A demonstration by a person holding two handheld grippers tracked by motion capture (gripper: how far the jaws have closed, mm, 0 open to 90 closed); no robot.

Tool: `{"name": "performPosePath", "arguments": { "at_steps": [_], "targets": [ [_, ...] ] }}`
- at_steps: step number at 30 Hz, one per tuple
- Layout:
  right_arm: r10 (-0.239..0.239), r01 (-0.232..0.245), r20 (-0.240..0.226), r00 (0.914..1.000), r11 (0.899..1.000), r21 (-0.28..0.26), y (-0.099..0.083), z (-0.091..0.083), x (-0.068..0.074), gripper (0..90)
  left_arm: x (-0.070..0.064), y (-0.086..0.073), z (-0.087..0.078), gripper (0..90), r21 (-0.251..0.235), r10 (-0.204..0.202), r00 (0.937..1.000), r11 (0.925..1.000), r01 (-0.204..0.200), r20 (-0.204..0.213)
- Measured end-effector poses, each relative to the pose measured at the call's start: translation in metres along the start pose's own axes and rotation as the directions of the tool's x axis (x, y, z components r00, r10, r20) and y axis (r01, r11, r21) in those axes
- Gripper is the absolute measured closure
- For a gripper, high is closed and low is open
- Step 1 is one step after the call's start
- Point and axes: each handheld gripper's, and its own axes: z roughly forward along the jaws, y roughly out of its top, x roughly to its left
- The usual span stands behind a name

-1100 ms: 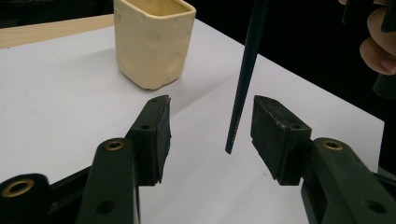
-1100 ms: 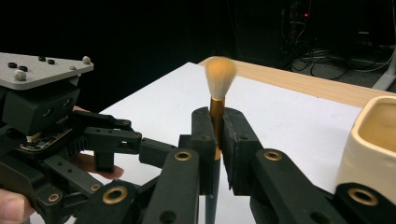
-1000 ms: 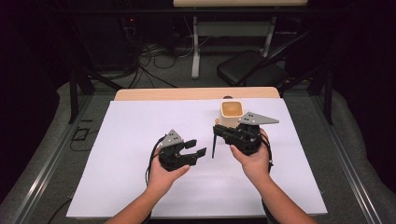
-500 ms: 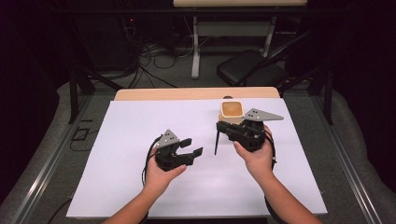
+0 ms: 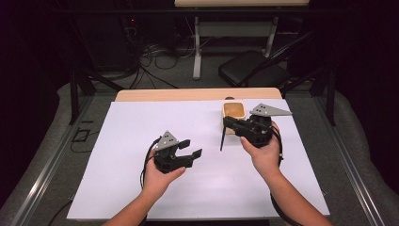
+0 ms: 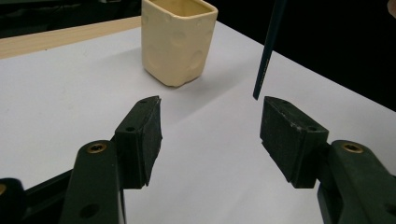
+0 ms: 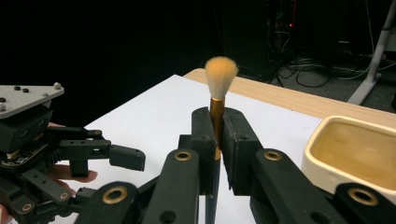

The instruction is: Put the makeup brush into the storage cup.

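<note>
My right gripper [image 5: 229,122] is shut on a brush [image 5: 222,139] at its gold ferrule. The dark handle hangs down towards the white sheet, right of centre. In the right gripper view the jaws [image 7: 218,126] clamp the ferrule, and the pale orange bristles [image 7: 221,72] stand above them. A cream square cup [image 5: 234,110] stands just behind this gripper, also seen as the cup [image 7: 359,154] at the lower right. My left gripper [image 5: 190,148] hovers open left of the brush with nothing between its fingers. The left gripper view has the open gripper [image 6: 210,130], the cup [image 6: 177,42] and the handle tip [image 6: 266,60] ahead.
A white sheet [image 5: 141,122] covers most of the wooden table [image 5: 188,94]. Behind the table are dark floor, cables, a table leg and a black chair [image 5: 249,70]. The left gripper [image 7: 109,147] sits close on the left in the right gripper view.
The right gripper has carried the brush a little to the right and farther away, closer to the cup. The left gripper has drifted slightly left and stays open.
</note>
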Motion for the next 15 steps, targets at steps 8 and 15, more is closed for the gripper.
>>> {"name": "performPosePath", "arguments": {
  "at_steps": [8, 15],
  "targets": [
    [-0.01, 0.01, 0.017, 0.9998, 1.0, -0.012, 0.009, -0.004, -0.005, 83.5, 0.002, 0.0, -0.002, 38.5, -0.007, 0.0, 1.0, 1.0, 0.0, -0.003],
    [-0.019, 0.02, 0.032, 0.9993, 1.0, -0.022, 0.018, -0.005, -0.007, 83.5, 0.001, -0.002, -0.003, 38.5, -0.007, 0.002, 1.0, 1.0, -0.002, -0.004]
  ]
}}
